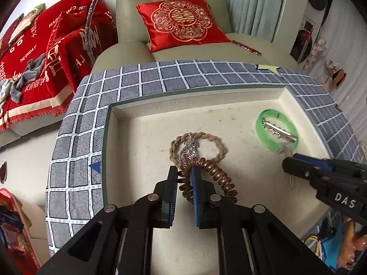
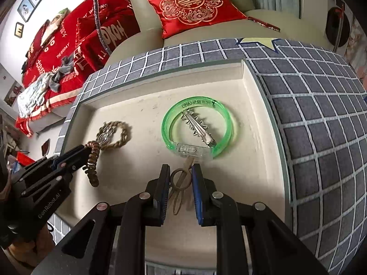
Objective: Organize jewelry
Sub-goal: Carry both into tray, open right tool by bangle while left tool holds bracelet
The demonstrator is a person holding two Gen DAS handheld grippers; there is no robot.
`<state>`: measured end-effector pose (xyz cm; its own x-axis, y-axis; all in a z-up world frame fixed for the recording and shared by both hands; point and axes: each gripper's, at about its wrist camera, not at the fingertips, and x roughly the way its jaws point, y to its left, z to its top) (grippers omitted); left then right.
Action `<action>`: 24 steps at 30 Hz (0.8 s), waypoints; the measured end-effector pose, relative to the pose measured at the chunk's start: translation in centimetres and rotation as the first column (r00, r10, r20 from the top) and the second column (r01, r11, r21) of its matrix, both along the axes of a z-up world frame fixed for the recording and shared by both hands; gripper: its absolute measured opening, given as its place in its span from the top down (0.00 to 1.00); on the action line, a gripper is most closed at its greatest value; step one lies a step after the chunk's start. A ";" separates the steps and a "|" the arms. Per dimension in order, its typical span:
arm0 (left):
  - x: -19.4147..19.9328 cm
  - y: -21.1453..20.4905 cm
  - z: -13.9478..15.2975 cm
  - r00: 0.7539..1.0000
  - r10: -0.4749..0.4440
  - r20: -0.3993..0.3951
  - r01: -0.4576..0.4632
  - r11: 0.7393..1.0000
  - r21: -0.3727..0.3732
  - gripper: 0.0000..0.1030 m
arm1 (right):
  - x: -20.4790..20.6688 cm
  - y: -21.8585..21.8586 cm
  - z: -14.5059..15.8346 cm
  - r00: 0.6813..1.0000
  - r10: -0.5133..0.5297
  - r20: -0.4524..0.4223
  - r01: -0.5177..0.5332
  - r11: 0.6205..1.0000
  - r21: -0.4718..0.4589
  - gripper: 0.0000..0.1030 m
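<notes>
Left gripper point(image 1: 184, 176): jaws set around one end of the copper coil tie point(image 1: 207, 178), seemingly clamped on it; contact is hard to confirm.
Right gripper point(image 2: 180, 176): jaws apart, flanking a thin tan hair loop point(image 2: 180, 186) that lies on the tray.
Tray point(image 1: 146, 137): cream, shallow, on a grid-patterned grey cloth point(image 1: 75, 123).
Braided rope bracelet point(image 1: 197, 145): tray centre, a silver pendant point(image 1: 189, 150) inside it.
Green bangle point(image 2: 197, 129): tray right, a silver hair clip point(image 2: 198, 129) lying across it.
</notes>
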<state>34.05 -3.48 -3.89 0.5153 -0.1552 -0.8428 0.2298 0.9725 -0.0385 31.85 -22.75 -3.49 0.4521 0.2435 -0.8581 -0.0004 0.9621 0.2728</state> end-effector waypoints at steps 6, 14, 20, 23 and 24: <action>0.5 -0.2 -0.7 1.000 0.009 0.013 -0.009 0.999 0.031 0.74 | 1.1 0.2 0.0 1.000 -0.009 0.028 0.010 0.999 -0.035 0.80; 0.4 -0.4 -1.2 0.999 0.003 0.039 -0.006 0.998 0.065 0.73 | 0.6 1.3 -0.2 0.998 0.018 0.063 -0.011 0.993 -0.115 0.78; 0.2 -0.2 -1.0 0.998 0.024 0.057 -0.028 0.997 0.070 0.73 | 0.3 1.1 0.4 0.997 -0.009 0.070 0.014 0.997 -0.070 0.43; 0.0 -0.1 -1.0 0.998 0.025 0.059 -0.029 0.997 0.065 0.73 | -0.1 0.7 1.4 0.995 -0.019 0.097 0.022 0.999 -0.032 0.43; -0.1 0.0 -0.9 0.998 0.029 0.058 -0.033 0.998 0.061 0.73 | -0.2 0.6 1.7 0.994 -0.026 0.103 0.029 0.999 -0.020 0.43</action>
